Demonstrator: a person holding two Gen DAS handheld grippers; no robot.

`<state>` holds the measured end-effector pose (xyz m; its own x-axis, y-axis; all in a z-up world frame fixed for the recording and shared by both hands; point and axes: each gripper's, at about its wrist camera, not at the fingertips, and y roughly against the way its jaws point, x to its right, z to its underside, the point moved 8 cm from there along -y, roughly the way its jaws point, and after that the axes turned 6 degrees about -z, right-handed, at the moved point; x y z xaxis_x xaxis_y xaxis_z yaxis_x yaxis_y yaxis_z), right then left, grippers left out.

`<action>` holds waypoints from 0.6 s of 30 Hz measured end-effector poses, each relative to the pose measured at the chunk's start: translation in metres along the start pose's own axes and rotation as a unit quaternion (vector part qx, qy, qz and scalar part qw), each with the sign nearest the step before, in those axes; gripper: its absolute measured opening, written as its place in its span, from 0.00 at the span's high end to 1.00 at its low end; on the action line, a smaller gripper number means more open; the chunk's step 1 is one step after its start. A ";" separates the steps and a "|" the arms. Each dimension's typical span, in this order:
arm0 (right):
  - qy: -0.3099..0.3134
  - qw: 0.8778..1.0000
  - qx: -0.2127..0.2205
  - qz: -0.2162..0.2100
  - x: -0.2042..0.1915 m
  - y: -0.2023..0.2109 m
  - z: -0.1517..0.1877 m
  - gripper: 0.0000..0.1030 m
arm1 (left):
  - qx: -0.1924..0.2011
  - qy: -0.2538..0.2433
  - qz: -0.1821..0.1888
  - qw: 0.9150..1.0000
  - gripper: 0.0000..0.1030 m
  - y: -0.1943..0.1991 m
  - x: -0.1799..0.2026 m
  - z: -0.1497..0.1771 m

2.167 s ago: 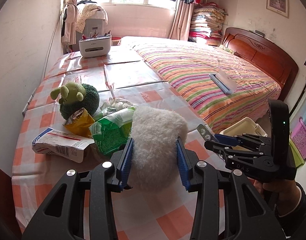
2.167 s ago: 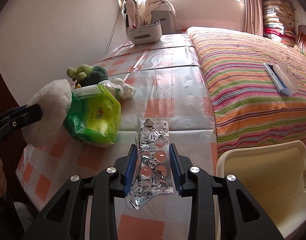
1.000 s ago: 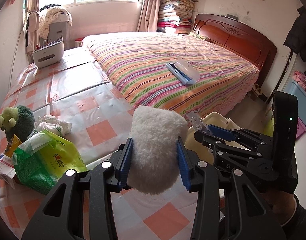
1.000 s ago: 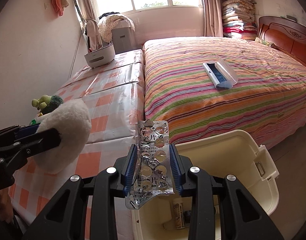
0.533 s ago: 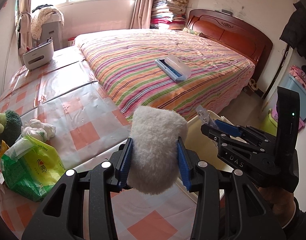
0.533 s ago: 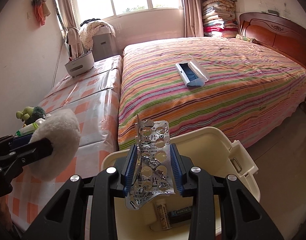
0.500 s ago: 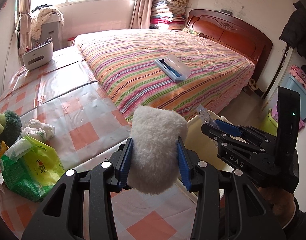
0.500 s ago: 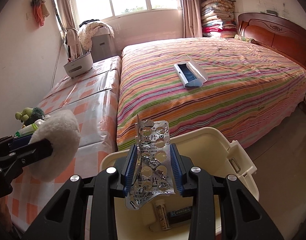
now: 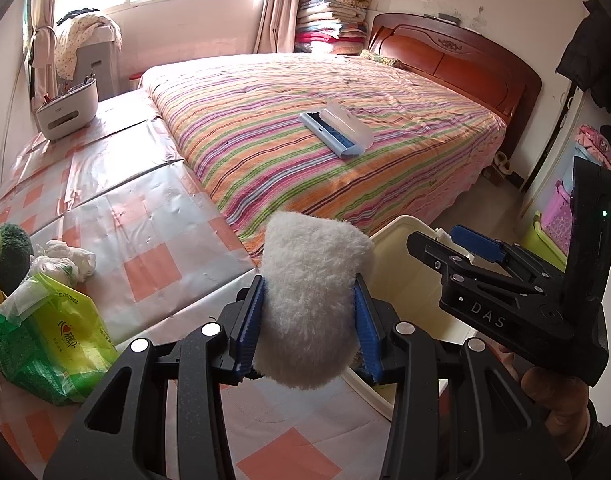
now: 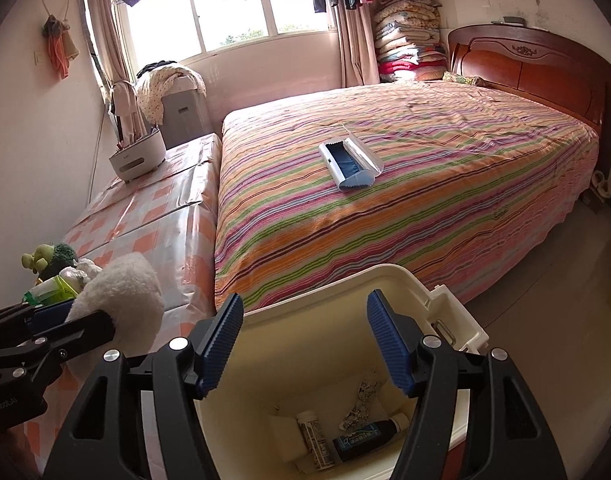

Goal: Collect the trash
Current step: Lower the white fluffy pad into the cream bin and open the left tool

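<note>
1. My right hand-held gripper (image 10: 303,344) hangs over the bin (image 10: 457,312); its jaws are opening, with nothing between them.
2. The blister pack (image 10: 359,400) lies crumpled at the bottom of the bin, beside a white bottle (image 10: 315,436) and a dark bottle (image 10: 369,438). I judge these three items collected.
3. My left hand-held gripper (image 9: 309,320) is clenched on a white fluffy pad (image 9: 311,288), pressed between both blue pads. It hangs at the near right edge of the bench (image 9: 145,240), just left of the bin rim (image 9: 389,248).
4. In the right wrist view the same fluffy pad (image 10: 121,296) sits left of the bin, not yet over the opening. I judge it the next item to drop; the left hand-held gripper must first come over the bin.
5. Left on the bench, at its near left: a green packet (image 9: 53,344), crumpled white tissue (image 9: 65,256), and a green plush toy (image 9: 5,252). Whether the toy counts as trash I cannot tell.
6. A white organiser (image 9: 67,108) stands at the far end of the bench; a blue-and-white case (image 9: 337,128) lies on the striped bed (image 9: 385,160). Neither looks like trash to me.
7. Judged progress: partway, with three items binned, one in hand, and at least two still on the bench.
</note>
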<state>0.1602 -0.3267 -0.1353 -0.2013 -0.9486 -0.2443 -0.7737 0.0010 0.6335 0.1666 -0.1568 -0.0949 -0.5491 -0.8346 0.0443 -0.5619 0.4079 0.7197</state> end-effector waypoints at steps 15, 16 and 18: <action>-0.057 0.996 0.073 0.013 0.026 0.028 -0.021 0.39 | -0.014 0.004 0.011 1.000 0.59 -0.026 0.033 0.006; -0.062 0.995 0.078 0.013 0.028 0.030 -0.022 0.39 | -0.015 0.004 0.011 1.000 0.59 -0.027 0.035 0.006; -0.073 0.993 0.089 0.013 0.034 0.035 -0.023 0.39 | -0.015 0.003 0.010 1.000 0.58 -0.030 0.040 0.008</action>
<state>0.1403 -0.3660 -0.1040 -0.2982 -0.8915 -0.3410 -0.8579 0.0937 0.5052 0.1568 -0.2002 -0.1202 -0.5567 -0.8284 0.0626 -0.5314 0.4130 0.7396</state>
